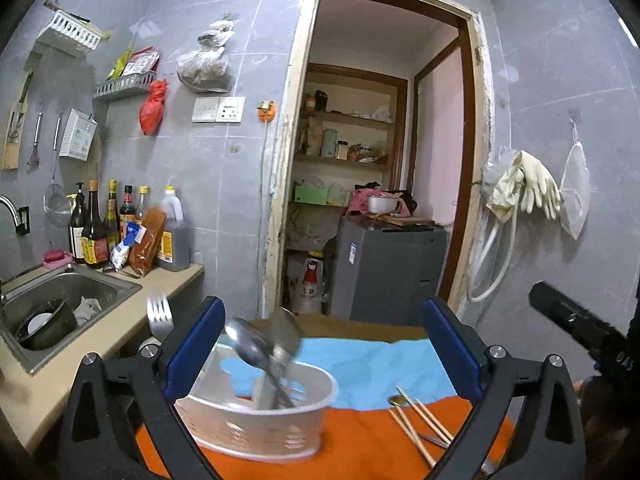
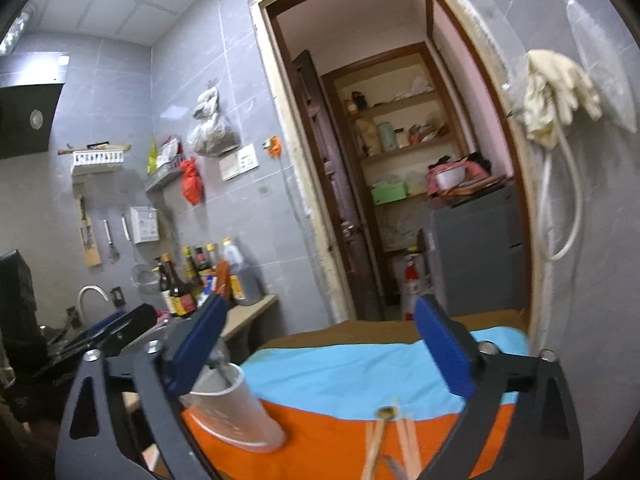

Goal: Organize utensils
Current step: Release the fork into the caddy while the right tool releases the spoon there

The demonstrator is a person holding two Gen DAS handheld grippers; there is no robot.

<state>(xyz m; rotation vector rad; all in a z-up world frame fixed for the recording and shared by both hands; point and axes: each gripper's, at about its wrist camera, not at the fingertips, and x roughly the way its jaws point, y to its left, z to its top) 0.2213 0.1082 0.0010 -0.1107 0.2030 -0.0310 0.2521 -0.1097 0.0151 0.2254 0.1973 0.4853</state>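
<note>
A white plastic utensil holder (image 1: 260,420) stands on the orange and blue cloth. Metal spoons (image 1: 256,344) lean in it, blurred, and a fork (image 1: 159,314) shows upright beside its left side. My left gripper (image 1: 320,344) is open, its blue fingers (image 1: 196,344) wide apart above and around the holder, touching nothing. Wooden chopsticks (image 1: 420,420) and a small spoon lie on the orange cloth to the right. In the right wrist view my right gripper (image 2: 320,344) is open too, empty, with the holder (image 2: 232,412) at lower left and the chopsticks (image 2: 400,440) below.
A counter with a steel sink (image 1: 60,312) and sauce bottles (image 1: 120,228) runs along the left. A doorway (image 1: 380,160) opens ahead onto shelves and a grey appliance. Rubber gloves (image 1: 528,188) and a hose hang on the right wall. The other gripper's black body (image 1: 580,328) shows at right.
</note>
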